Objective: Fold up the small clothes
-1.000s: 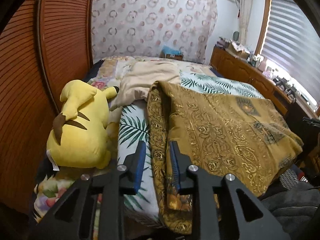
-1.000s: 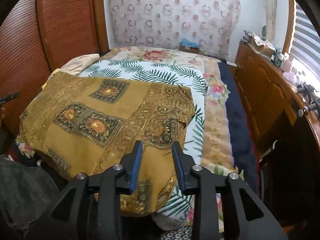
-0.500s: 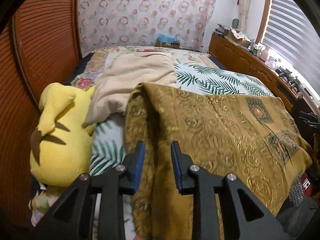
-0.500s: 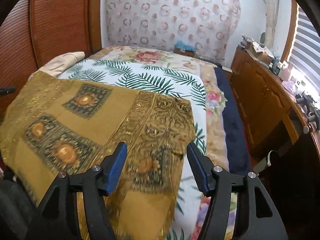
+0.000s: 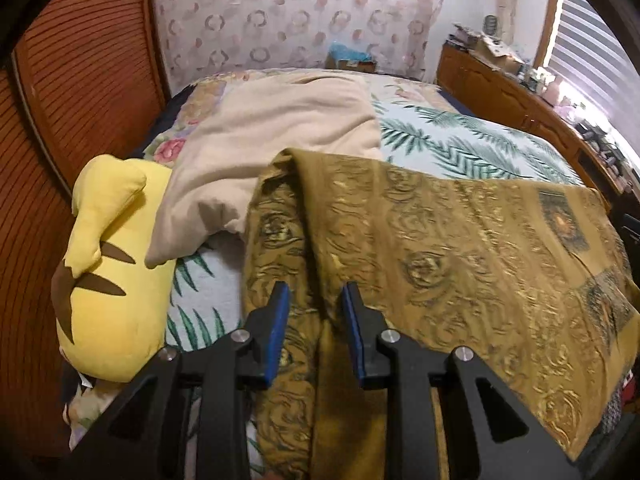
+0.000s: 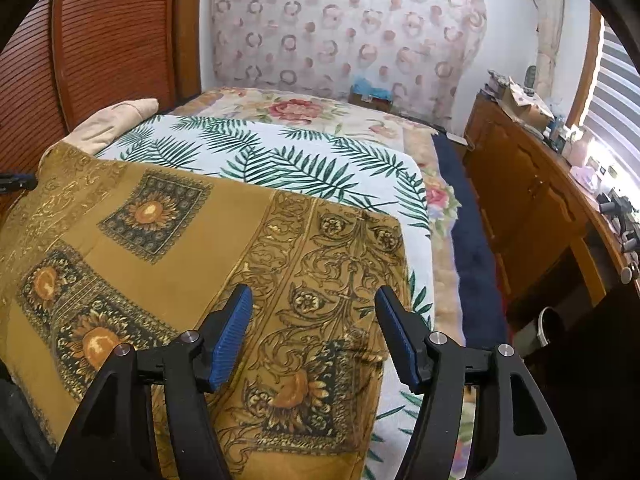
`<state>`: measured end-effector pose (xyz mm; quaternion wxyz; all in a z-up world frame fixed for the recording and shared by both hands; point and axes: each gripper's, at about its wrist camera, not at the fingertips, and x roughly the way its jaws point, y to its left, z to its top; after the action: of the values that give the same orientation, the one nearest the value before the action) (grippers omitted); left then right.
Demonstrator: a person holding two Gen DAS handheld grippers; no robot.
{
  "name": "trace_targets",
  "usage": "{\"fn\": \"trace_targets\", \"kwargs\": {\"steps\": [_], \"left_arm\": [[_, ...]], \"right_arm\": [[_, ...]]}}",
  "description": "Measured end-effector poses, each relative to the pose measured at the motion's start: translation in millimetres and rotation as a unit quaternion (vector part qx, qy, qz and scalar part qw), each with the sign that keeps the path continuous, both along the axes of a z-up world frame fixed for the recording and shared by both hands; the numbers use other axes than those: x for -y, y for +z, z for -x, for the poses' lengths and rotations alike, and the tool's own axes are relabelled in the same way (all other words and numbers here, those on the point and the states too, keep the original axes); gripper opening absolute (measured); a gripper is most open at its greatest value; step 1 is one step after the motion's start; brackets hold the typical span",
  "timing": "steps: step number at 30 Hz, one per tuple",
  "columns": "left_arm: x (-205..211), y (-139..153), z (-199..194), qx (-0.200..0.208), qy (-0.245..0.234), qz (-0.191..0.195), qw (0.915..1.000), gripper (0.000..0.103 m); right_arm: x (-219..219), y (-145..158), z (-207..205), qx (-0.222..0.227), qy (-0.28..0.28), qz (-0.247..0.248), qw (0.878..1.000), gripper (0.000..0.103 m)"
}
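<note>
Item: gold patterned cloth [image 6: 168,264], the piece to be folded. Lies spread over the palm-leaf bedsheet [image 6: 288,160], filling the lower left of the right wrist view and the lower right of the left wrist view; its near edge hangs over the bed's end, probably so both corners sit within reach

Left gripper [image 5: 314,328]: lower centre of its frame, jaws narrowly apart, a raised ridge of the cloth's side edge between the blue pads [image 5: 278,332]. Whether the pads press on the fabric cannot be told; nothing is lifted

Right gripper [image 6: 314,334]: lower centre of its frame, jaws wide apart, having just been opening. Poised above the cloth's bordered corner, which lies beneath and between the pads without touching them; judged a set-up for pinching that corner

Also present: yellow plush toy [image 5: 108,276] at the left edge, just beside the cloth; beige blanket [image 5: 276,140] bunched behind it, upper centre; wooden dresser [image 6: 532,208] along the right

Stage, judged: early, no fold made yet
</note>
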<state>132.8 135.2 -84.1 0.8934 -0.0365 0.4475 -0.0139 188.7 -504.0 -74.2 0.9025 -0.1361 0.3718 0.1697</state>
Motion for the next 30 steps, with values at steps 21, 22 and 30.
{"fn": "trace_targets", "kwargs": {"steps": [21, 22, 30], "left_arm": [[-12, -12, -3, 0.010, -0.011, 0.002, 0.9999, 0.039], [-11, -12, -3, 0.011, -0.014, -0.003, 0.9998, 0.039], [-9, -11, -3, 0.013, -0.004, -0.016, 0.9998, 0.039]], "right_arm": [[18, -34, -35, -0.034, -0.047, 0.000, 0.998, 0.082], [18, -36, -36, -0.037, -0.047, -0.001, 0.998, 0.082], [20, -37, -35, -0.040, -0.048, -0.004, 0.998, 0.082]]}}
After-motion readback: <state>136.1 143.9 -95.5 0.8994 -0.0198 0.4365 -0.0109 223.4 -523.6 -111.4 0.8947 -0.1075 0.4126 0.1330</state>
